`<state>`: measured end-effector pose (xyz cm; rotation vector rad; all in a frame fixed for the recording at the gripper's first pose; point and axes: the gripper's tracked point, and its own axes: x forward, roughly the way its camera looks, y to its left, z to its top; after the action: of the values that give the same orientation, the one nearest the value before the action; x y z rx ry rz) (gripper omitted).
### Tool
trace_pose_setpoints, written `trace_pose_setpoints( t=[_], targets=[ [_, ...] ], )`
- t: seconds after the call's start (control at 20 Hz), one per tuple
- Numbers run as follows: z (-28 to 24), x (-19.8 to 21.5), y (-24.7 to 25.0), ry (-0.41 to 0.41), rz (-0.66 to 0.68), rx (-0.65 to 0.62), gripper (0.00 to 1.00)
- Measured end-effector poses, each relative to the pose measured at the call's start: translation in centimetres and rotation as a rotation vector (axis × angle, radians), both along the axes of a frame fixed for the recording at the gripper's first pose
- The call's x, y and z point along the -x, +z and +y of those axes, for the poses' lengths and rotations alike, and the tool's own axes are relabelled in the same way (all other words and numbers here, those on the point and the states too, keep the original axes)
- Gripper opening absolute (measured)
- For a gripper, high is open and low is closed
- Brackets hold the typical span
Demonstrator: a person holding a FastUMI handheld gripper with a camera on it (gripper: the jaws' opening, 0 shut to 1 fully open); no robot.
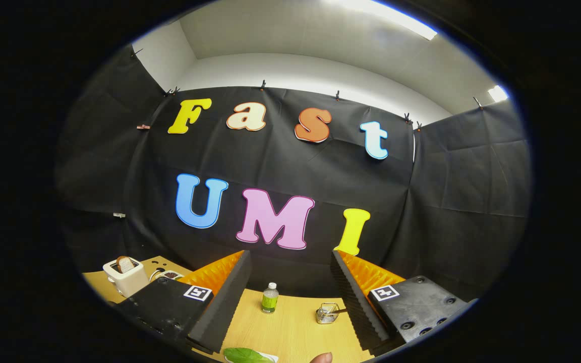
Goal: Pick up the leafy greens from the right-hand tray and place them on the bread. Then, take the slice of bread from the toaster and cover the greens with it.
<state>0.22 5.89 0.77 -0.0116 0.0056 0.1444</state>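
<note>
My gripper [287, 282] is open and held high above the wooden table [295, 327], with nothing between its fingers. Low down between the fingers, close to me, a green leaf [244, 355] lies on a white tray [270, 358]. Far to the left, beyond the left finger, stands a white toaster [126, 278] with a slice of browned bread [125, 263] sticking up from its slot. Beside the toaster a small plate [169, 275] is partly hidden by the left finger.
A small bottle with a green label [269, 298] stands on the table ahead, between the fingers. A wire rack [328, 313] sits just inside the right finger. A fingertip of a person's hand [322, 358] shows next to the tray.
</note>
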Motion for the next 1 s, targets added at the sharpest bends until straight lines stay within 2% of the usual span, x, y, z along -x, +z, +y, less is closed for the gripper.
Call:
trace_pose_setpoints(
  t=[0.1, 0.3, 0.65, 1.0],
  targets=[
    [0.9, 0.1, -1.1, 0.052, 0.044, 0.016, 0.98],
    [3.3, 0.7, -6.3, 0.212, 0.231, 0.107, 0.98],
    [7.0, 4.9, -20.1, 0.481, 0.668, 0.241, 0.96],
    [8.0, 7.9, -32.8, 0.639, 0.927, 0.395, 0.95]
  ],
)
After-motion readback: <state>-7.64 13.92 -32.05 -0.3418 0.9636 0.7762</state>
